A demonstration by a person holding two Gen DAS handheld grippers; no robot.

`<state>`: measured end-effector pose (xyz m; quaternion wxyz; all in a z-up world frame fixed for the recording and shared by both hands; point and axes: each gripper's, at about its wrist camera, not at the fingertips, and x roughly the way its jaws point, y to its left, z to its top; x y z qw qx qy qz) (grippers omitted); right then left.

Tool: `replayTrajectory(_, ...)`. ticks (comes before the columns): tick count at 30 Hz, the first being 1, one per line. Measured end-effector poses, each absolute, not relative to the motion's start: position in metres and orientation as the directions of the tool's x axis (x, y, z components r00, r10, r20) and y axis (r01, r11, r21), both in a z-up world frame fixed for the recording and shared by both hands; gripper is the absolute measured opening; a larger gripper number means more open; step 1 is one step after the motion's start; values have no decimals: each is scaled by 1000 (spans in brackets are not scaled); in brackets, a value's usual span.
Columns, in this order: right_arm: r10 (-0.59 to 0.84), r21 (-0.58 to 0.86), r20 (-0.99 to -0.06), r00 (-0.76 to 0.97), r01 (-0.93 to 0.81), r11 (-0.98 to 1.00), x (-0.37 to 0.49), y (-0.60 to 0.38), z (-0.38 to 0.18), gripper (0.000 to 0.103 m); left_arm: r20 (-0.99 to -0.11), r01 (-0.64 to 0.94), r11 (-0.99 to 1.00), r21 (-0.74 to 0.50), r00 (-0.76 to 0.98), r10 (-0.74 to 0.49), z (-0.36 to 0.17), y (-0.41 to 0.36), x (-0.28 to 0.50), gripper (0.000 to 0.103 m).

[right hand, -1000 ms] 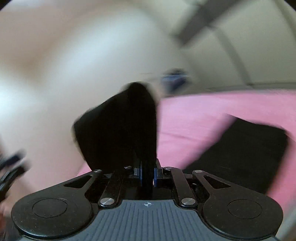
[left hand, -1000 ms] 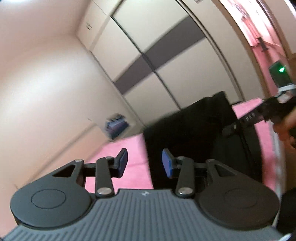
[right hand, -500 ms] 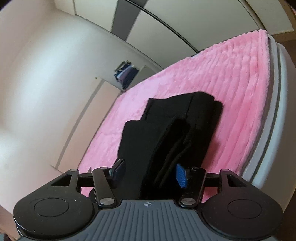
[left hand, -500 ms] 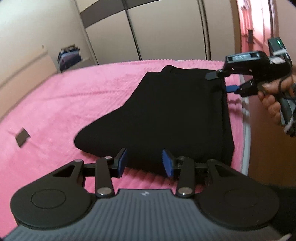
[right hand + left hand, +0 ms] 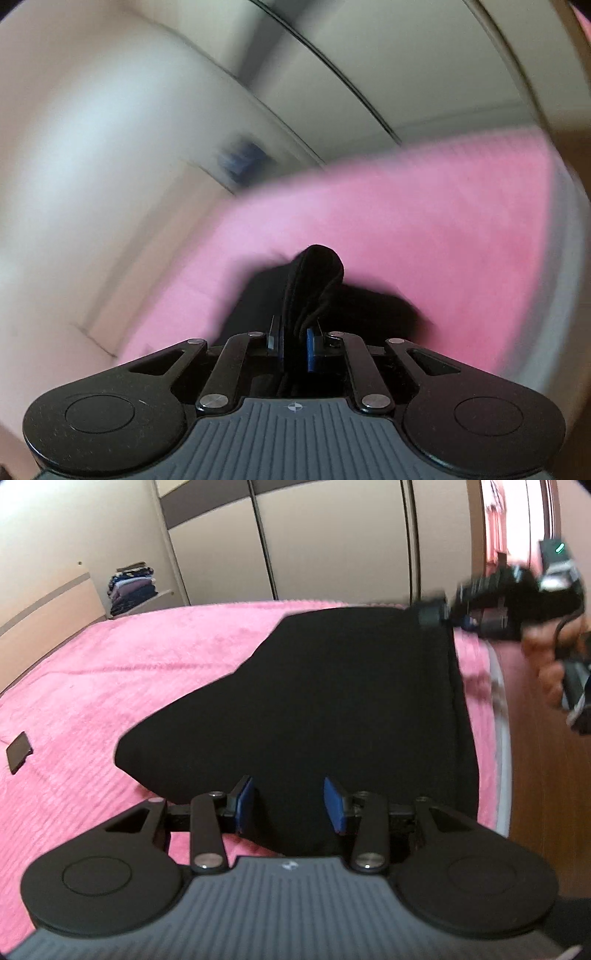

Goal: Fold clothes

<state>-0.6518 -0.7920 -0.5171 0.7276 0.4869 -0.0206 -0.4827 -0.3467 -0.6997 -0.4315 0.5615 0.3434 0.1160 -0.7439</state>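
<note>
A black garment (image 5: 332, 701) lies folded on the pink bedspread (image 5: 110, 686), along the bed's right edge. My left gripper (image 5: 291, 805) is open, its blue pads either side of the garment's near edge. In the left wrist view my right gripper (image 5: 439, 614) sits blurred at the garment's far right corner, held by a hand (image 5: 554, 672). The right wrist view shows my right gripper (image 5: 293, 343) shut on a bunched fold of the black garment (image 5: 314, 273), which sticks up between the pads. That view is blurred by motion.
A small dark flat object (image 5: 18, 751) lies on the bedspread at the far left. A stack of folded clothes (image 5: 131, 587) sits on a shelf beside the wardrobe doors (image 5: 295, 539). The bed's edge (image 5: 504, 716) drops to a wooden floor at right.
My right gripper, open half a second ago, has shut on the garment's far corner. The left gripper has moved closer to the near edge and stays open.
</note>
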Motion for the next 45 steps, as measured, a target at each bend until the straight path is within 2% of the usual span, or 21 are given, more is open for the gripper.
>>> replayTrajectory(3,-706,749,-435,559,659,60,-662,-786,-530,10,-653,911,-353,212,-137,-745,-438,-702,-346,38)
replayTrajectory(6,-715,736,-436,546,674,66,-668,-778,-522,20,-657,919,-347,185,-147,-739,-434,-703,-339,40)
replayTrajectory(7,-730,717,-447,517,695,53,-669,-774,-516,32,-657,924,-341,173,-150,-739,-431,-704,-336,40)
replayTrajectory(8,-745,698,-457,487,715,39,-669,-771,-510,55,-651,929,-329,170,-144,-745,-428,-705,-331,40)
replayTrajectory(9,-759,678,-462,458,735,31,-670,-766,-504,66,-645,934,-316,169,-137,-752,-424,-706,-326,40)
replayTrajectory(10,-779,654,-444,443,754,56,-668,-759,-494,68,-641,938,-301,173,-125,-757,-421,-710,-319,39)
replayTrajectory(12,-810,602,-406,423,791,111,-664,-746,-475,68,-634,946,-270,182,-97,-767,-416,-720,-306,39)
replayTrajectory(16,-712,494,-401,577,790,363,-610,-738,-464,68,-637,957,-233,174,-72,-768,-414,-755,-284,37)
replayTrajectory(19,-614,402,-413,673,739,541,-570,-733,-455,55,-663,965,-209,157,-54,-747,-425,-783,-271,37)
replayTrajectory(21,-540,339,-430,723,684,646,-544,-729,-451,55,-681,971,-192,146,-42,-731,-433,-802,-263,37)
replayTrajectory(24,-430,273,-533,729,629,728,-515,-718,-478,54,-703,973,-193,128,-48,-710,-454,-816,-255,37)
replayTrajectory(29,-428,241,-559,710,633,736,-513,-726,-480,53,-686,972,-183,146,-34,-727,-448,-808,-257,37)
replayTrajectory(31,-432,227,-565,703,636,737,-513,-730,-480,53,-677,975,-178,133,-42,-735,-437,-799,-259,32)
replayTrajectory(36,-578,112,-535,617,729,675,-523,-782,-454,53,-641,962,-271,25,-193,-743,-404,-745,-281,33)
replayTrajectory(38,-594,77,-541,596,738,670,-518,-810,-445,53,-642,945,-327,-13,-259,-722,-401,-723,-294,33)
replayTrajectory(42,-542,96,-577,612,709,699,-482,-886,-440,53,-688,917,-397,-29,-306,-657,-419,-697,-319,34)
replayTrajectory(45,-494,97,-653,574,711,697,-455,-935,-458,53,-678,926,-377,-26,-293,-674,-439,-692,-323,34)
